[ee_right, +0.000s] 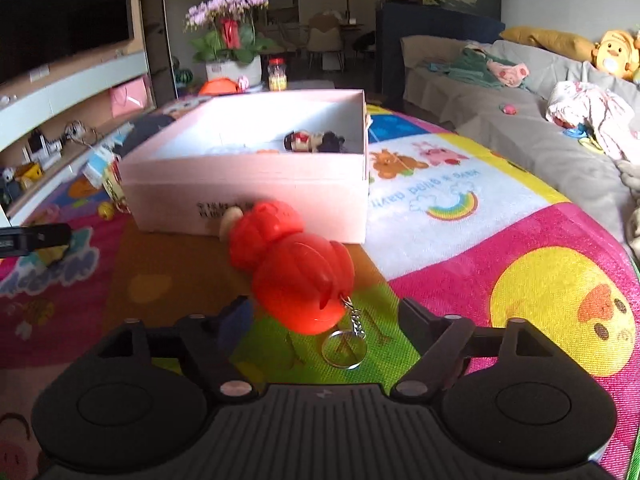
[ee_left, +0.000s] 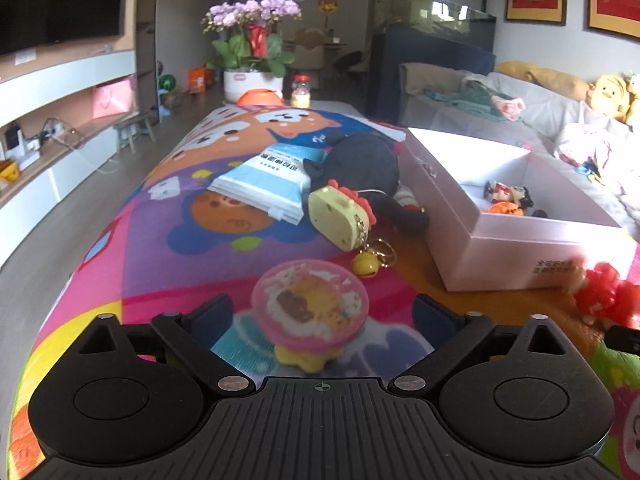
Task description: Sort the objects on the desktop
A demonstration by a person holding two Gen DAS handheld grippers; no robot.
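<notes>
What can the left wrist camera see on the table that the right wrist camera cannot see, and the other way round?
Only the left wrist view shows the pink round toy between the open left gripper, the yellow keychain, the black plush toy and the small bell.

Only the right wrist view shows the open right gripper around the red toy's lower end, its key ring, and the rainbow print.

Both show the pink box with small figures inside, the red toy, and the colourful mat.

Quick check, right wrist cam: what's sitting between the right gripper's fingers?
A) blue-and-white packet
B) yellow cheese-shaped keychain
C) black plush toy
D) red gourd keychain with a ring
D: the red gourd keychain lies between the open right gripper, its ring nearest the camera.
</notes>
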